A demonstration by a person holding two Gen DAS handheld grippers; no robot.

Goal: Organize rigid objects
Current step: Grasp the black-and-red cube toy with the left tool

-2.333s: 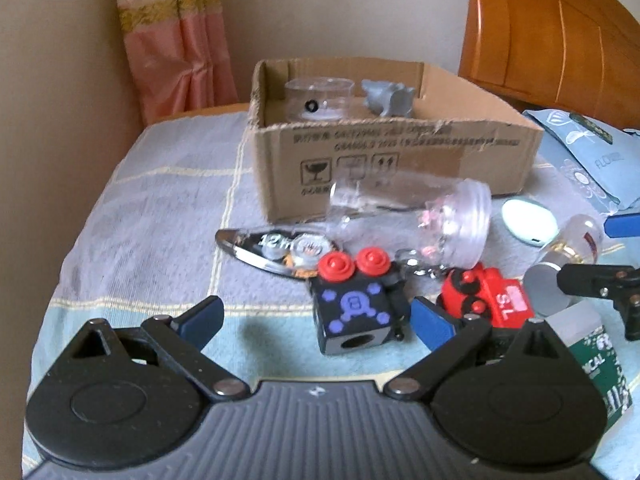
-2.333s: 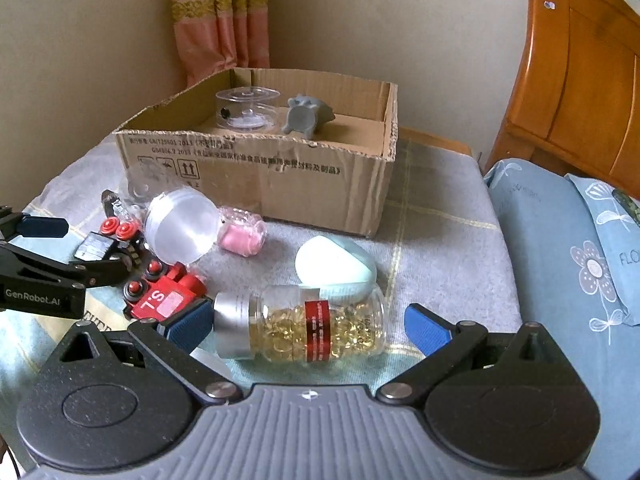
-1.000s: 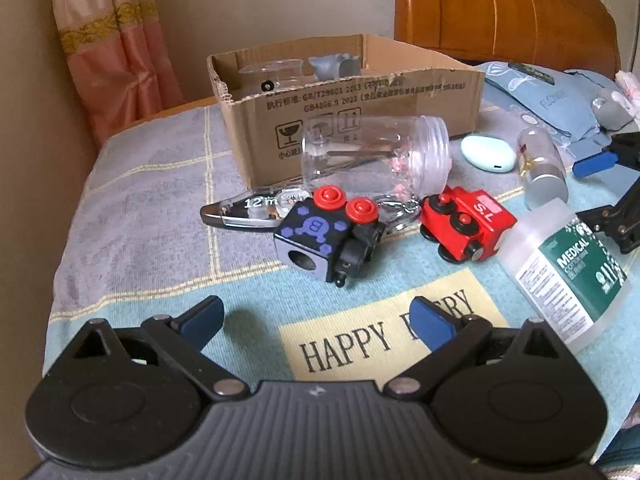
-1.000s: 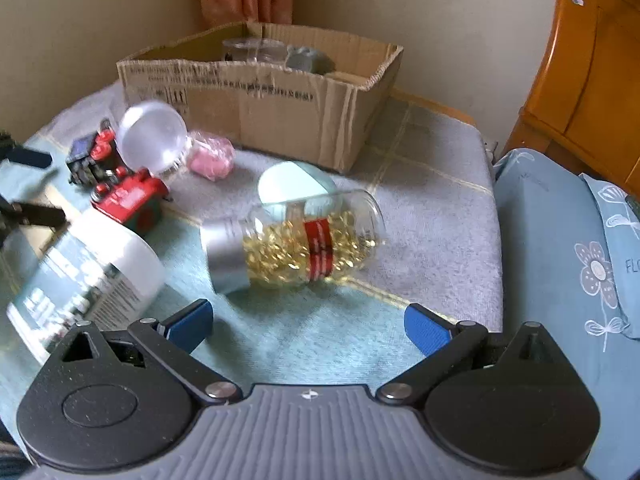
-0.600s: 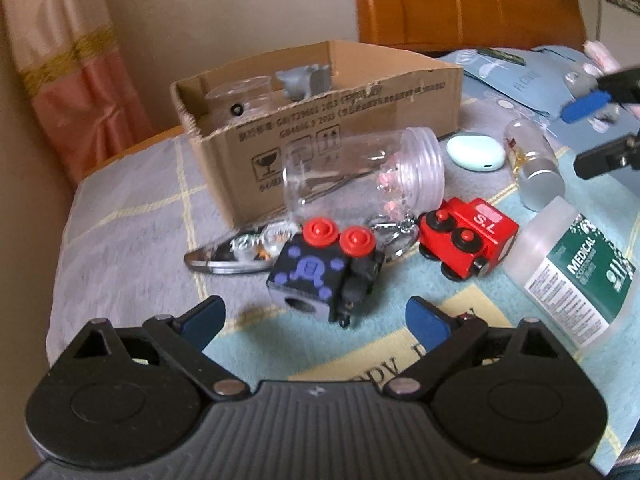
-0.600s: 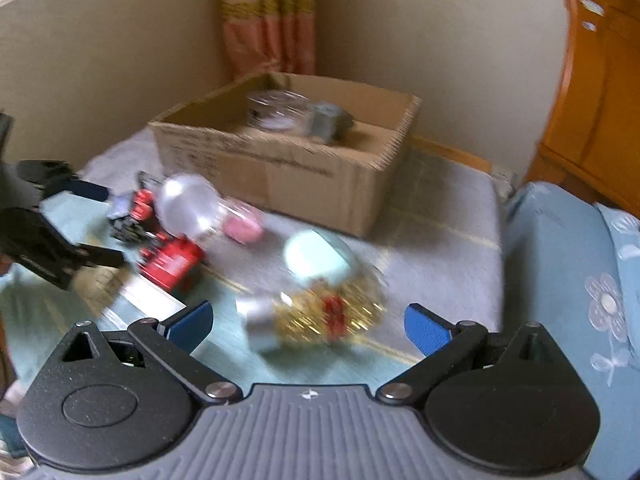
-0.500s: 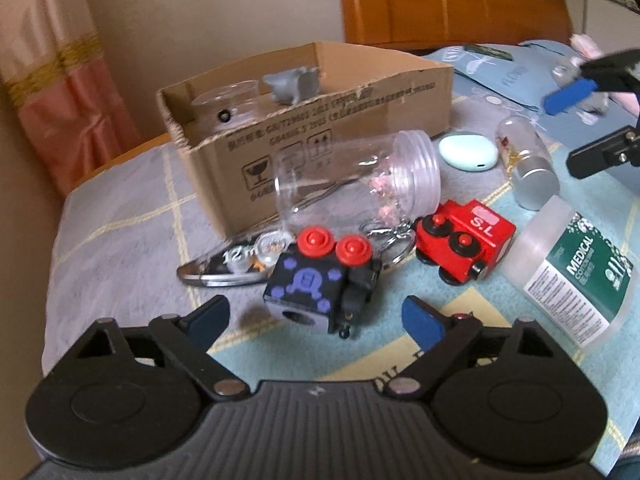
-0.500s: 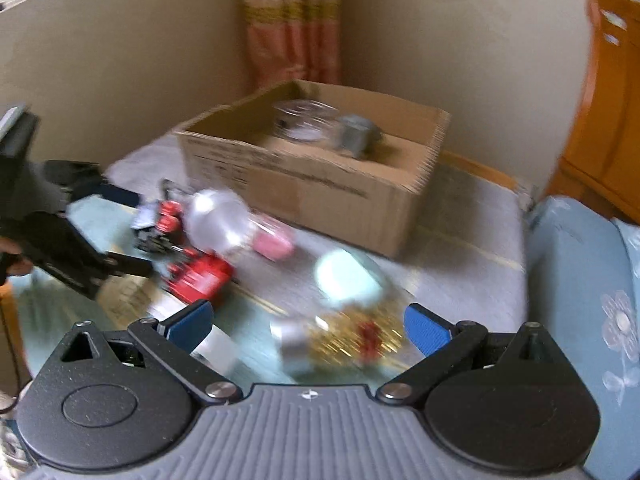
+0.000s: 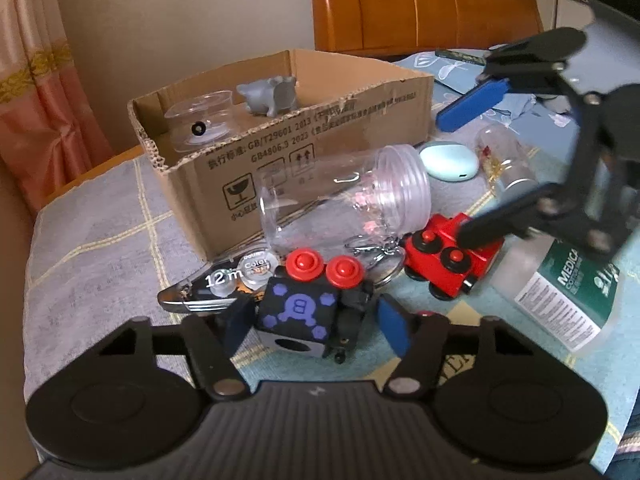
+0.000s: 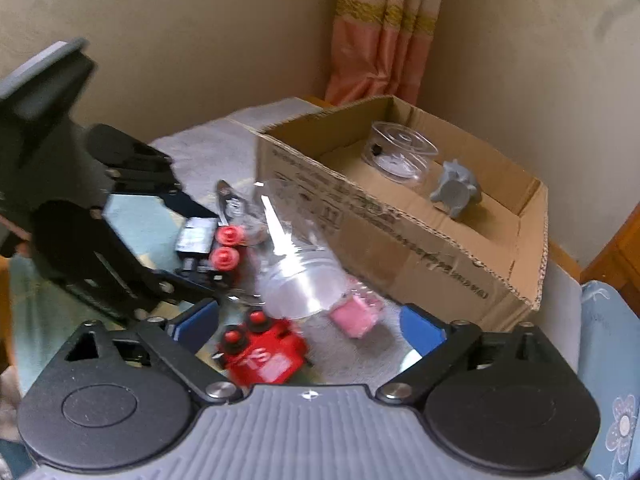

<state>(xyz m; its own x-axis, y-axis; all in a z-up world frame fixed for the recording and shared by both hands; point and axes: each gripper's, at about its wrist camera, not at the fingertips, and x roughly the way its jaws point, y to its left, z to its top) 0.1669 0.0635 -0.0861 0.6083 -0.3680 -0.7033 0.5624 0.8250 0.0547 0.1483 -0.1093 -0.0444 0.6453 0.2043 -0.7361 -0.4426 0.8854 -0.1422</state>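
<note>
Left tool (image 9: pixel 312 320) narrowing around black toy block (image 9: pixel 298 316), right tool (image 10: pixel 308 326) spread

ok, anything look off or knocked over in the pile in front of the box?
Yes. The clear plastic jar lies on its side, lidless, mouth open, against the cardboard box. The white medical bottle and the capsule bottle are also tipped over. The box's top edge is ragged and torn. No spill visible.
</note>
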